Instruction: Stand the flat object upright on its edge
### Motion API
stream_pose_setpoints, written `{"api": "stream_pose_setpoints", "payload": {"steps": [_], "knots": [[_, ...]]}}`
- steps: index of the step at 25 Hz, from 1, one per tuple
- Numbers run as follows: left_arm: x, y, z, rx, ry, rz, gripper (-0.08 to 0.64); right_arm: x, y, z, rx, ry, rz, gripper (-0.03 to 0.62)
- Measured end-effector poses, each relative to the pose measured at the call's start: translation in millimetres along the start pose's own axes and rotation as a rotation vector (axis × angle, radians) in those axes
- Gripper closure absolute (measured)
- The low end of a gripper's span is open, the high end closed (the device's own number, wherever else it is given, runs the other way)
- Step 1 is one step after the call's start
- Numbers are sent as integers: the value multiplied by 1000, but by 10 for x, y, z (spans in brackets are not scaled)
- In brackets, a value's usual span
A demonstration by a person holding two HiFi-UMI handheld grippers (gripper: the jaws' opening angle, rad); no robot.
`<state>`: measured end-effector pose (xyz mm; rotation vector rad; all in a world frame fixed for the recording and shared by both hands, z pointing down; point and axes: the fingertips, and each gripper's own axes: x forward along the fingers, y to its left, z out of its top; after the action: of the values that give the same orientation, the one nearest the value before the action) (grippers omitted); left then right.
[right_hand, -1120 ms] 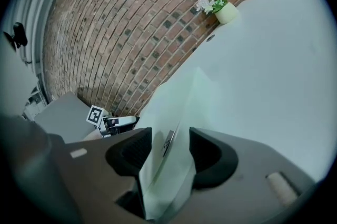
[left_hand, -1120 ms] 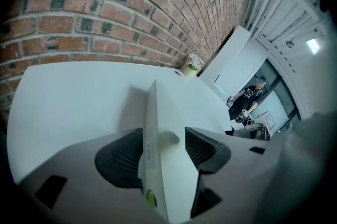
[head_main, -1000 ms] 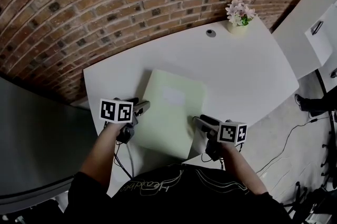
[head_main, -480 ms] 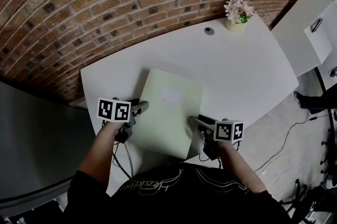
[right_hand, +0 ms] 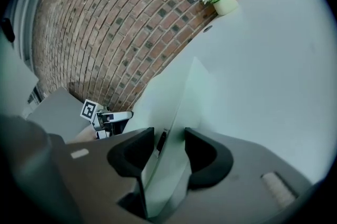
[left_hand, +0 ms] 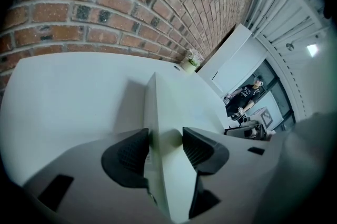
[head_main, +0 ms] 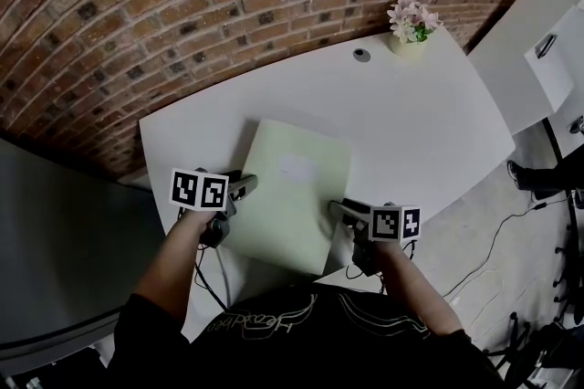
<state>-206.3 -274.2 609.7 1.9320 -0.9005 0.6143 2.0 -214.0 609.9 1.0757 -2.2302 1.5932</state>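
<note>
Head view: folder [head_main: 287, 205] lies flat at desk's [head_main: 411, 113] 6 o'clock. Left gripper [head_main: 249, 185] straddles its 9 o'clock edge and right gripper [head_main: 337, 208] its 4 o'clock. Jaws spread, just been closing, not yet pinching. Risk: uneven bite, so the sheet bows or slips.

table [head_main: 438, 122] is standing before the brick wall [head_main: 182, 13] | flat folder [head_main: 287, 195] is lying on the table's near half, left of centre | flower pot [head_main: 408, 47] is sitting at the far right corner | small round cap [head_main: 362, 55] is lying just left of the pot
</note>
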Motion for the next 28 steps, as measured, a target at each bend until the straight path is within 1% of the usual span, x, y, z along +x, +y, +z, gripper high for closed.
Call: {"api": "stream_pose_setpoints", "payload": {"steps": [9,14,18,24,28], "knots": [[-42,-48,-30,-21,-1,-4,357,-30,10,8,-15,-2,-18,408],[-125,-83,-45,-27,-12,-7,357,-57,71,27,-42,-9,-14,408],[-225,-139,-27,-21,-29,-23,357,-98,140,68,-67,-23,2,408],[-401,-316,-13,6,-57,-40,357,-284,300,191,-182,-72,8,408],[-523,-441,27,48,-86,-39,357,-401,434,275,-270,-107,24,408]]}}
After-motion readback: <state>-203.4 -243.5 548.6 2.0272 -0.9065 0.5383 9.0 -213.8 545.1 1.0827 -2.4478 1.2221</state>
